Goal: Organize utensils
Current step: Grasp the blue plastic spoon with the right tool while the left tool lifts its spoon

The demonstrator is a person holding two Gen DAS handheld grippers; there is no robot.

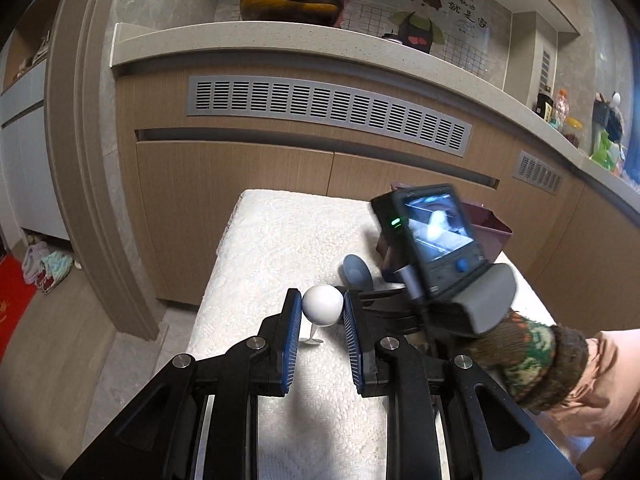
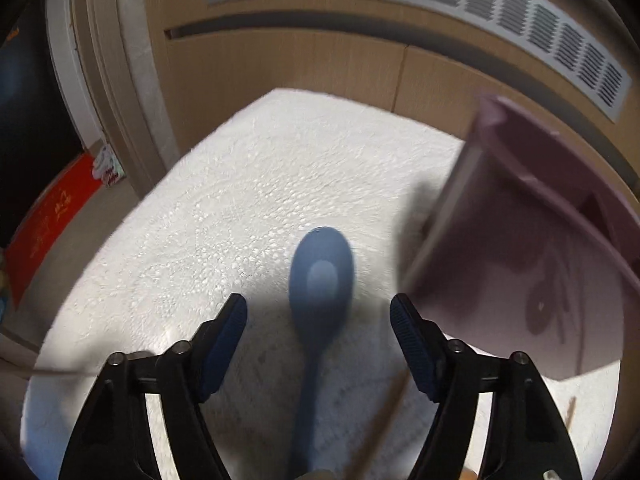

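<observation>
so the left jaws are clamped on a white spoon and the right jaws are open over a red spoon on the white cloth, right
Not quite: the spoon under the right gripper is blue, not red. The right wrist view shows the blue spoon lying on the white cloth between the open jaws. The rest holds: the left gripper is clamped on the white spoon.

Two close wrist views, sharing white tabletop (image 1: pixel 256 240)

The wall panel (image 1: pixel 448 12) behind the counter, seen from the left wrist, carries a cartoon figure in an apron (image 1: pixel 418 20) with Chinese characters printed beside it; "就是家" can be made out, while the rest is too small to read surely. The red mat (image 2: pixel 52 220) on the floor bears gold characters, too blurred to read.
</observation>
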